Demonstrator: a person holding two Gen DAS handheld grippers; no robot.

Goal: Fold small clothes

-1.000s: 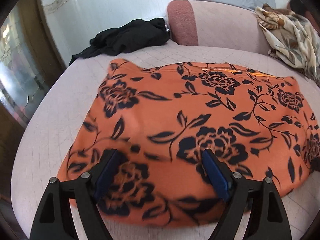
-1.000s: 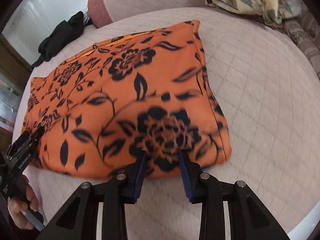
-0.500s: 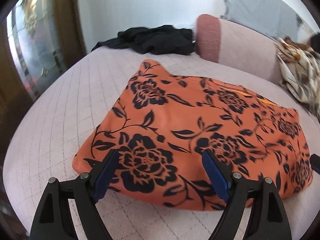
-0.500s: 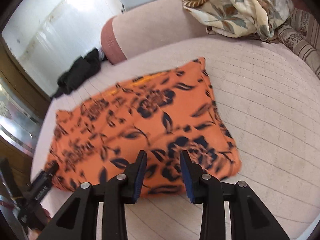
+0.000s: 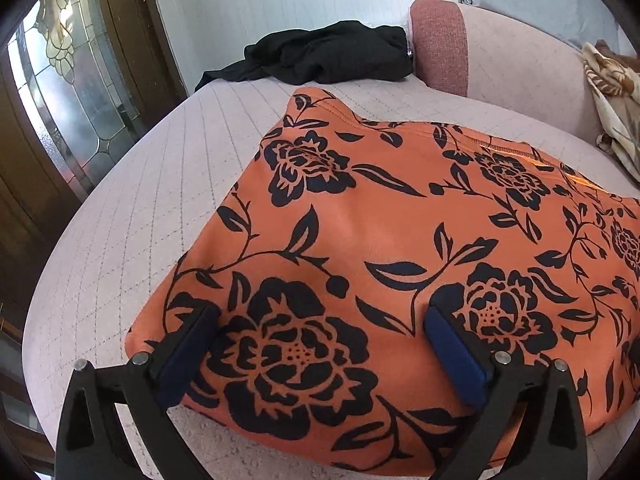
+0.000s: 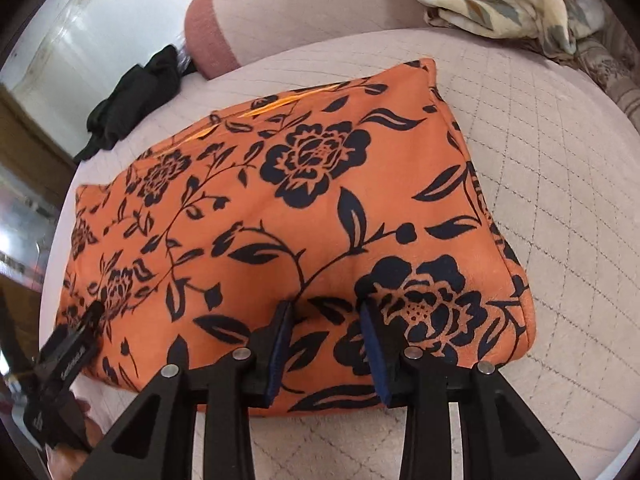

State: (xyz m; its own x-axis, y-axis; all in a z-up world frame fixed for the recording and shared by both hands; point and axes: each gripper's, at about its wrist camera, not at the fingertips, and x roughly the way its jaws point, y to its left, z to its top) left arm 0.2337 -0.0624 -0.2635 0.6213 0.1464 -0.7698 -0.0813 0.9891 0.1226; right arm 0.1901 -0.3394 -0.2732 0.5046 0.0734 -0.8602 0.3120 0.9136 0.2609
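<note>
The orange floral garment (image 5: 400, 240) lies flat w/ its near edge at 6 o'clock in both views, on the quilted pink cushion (image 5: 140, 208). Your left hand-held gripper (image 5: 316, 336) has just been opening; its jaws stand wide apart over the near-left corner, cloth under them but not pinched, so drop lower and bite the edge itself before closing. Right hand-held gripper (image 6: 326, 328) is part-open over the near edge toward 5 o'clock, nothing clamped; grab at matching depth so the fold lifts even.

three garments (image 5: 400, 240) (one orange), two tools (image 5: 316, 328)
</note>
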